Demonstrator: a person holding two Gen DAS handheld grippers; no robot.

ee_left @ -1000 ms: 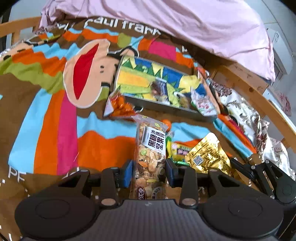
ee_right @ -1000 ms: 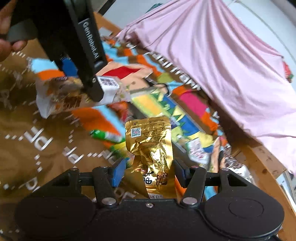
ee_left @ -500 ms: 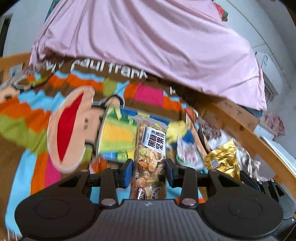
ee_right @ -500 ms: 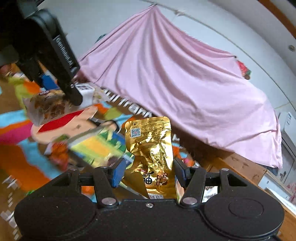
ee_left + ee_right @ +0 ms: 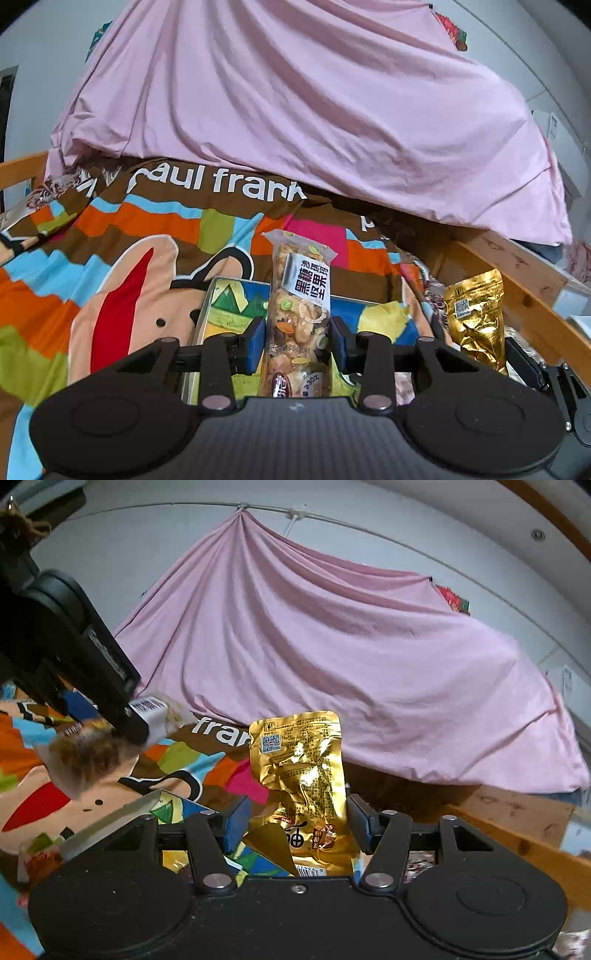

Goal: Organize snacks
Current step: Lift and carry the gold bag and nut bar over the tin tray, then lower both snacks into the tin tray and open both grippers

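Gold foil pouch (image 5: 301, 786) clamped upright in right tool (image 5: 295, 825); left tool (image 5: 297, 341) clamped on clear nut bar pack (image 5: 297, 314), both above colourful tin tray (image 5: 229, 306), pouch at 3 o'clock of bar.

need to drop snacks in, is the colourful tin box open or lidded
Open: the tin box shows its printed inside floor within bare metal walls, no lid over it.

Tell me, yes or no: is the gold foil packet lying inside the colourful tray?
No, the gold foil packet is held upright between the pads of the right hand-held gripper, above the colourful tray.
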